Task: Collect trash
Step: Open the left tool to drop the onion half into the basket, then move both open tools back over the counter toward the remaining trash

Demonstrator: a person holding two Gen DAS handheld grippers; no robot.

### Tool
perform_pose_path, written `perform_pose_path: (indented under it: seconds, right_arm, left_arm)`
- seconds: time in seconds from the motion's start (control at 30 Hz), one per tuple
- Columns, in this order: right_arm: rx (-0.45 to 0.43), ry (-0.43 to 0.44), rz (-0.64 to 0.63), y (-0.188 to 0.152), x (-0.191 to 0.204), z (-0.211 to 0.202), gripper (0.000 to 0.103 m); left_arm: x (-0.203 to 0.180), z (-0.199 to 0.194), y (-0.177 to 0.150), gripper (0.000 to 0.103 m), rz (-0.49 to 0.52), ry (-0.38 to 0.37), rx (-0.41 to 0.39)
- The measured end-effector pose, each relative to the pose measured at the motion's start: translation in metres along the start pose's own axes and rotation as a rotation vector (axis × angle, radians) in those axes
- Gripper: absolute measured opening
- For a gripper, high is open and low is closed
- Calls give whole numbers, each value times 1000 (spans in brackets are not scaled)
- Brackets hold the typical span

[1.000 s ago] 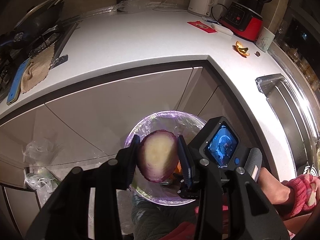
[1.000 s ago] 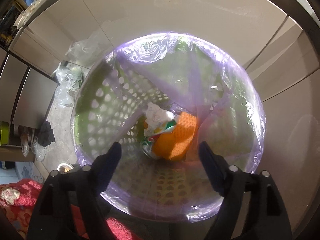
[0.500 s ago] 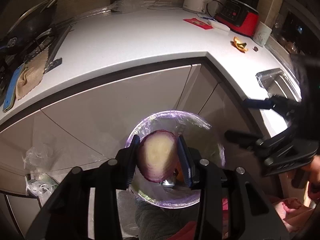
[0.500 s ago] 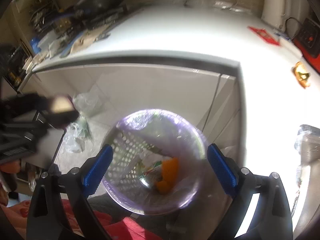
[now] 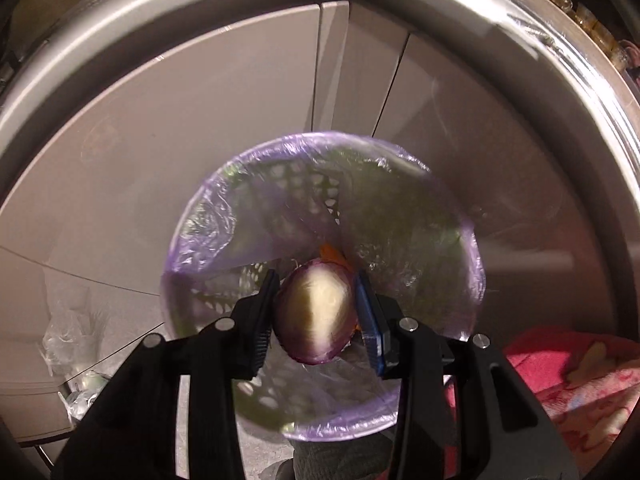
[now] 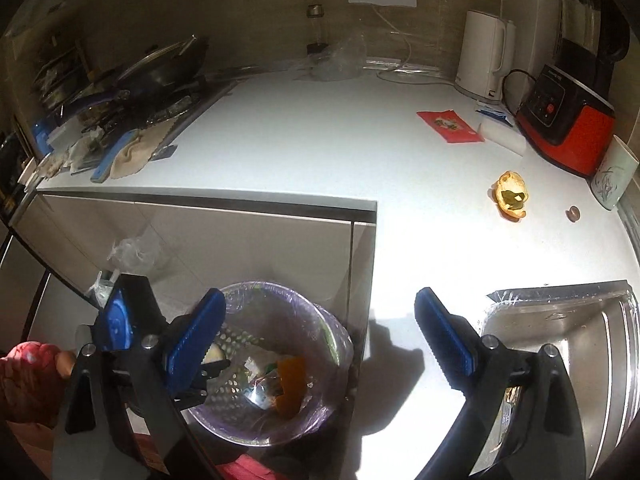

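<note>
Here the left hand-held gripper (image 5: 316,312) points down over the round green lattice bin lined with a purple plastic bag (image 5: 208,216), its jaws clamped on a halved red onion (image 5: 314,316), pale cut face up, purple skin at the rim. The right hand-held gripper (image 6: 316,340) hovers wide open above the white surface (image 6: 320,152), holding nothing.

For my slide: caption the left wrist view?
Left gripper holds halved onion over lined trash basket.
</note>
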State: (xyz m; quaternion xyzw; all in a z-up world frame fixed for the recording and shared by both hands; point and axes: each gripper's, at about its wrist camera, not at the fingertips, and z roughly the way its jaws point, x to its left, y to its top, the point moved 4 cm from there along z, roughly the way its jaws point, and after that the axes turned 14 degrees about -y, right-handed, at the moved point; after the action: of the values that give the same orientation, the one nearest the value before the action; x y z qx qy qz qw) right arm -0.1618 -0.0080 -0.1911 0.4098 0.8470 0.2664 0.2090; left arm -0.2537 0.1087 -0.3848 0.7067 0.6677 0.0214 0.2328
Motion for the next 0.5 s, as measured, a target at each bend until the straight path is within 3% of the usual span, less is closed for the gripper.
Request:
perform_pose_path:
  seconds: [0.17, 0.33, 0.43, 0.5]
  right_arm:
    - [31, -5, -38, -2, 13, 5, 95]
    - [50, -4, -47, -2, 18, 11, 95]
    - [61, 2, -41, -1, 19, 14, 95]
    - [68, 6, -32, -1, 20, 15, 95]
  left_arm:
    - [11, 26, -5, 39, -2, -19, 45]
    - [14, 34, -9, 80, -7, -31, 52]
    - [10, 31, -10, 88, -5, -30, 40]
    - [9, 31, -11, 88, -6, -30, 39]
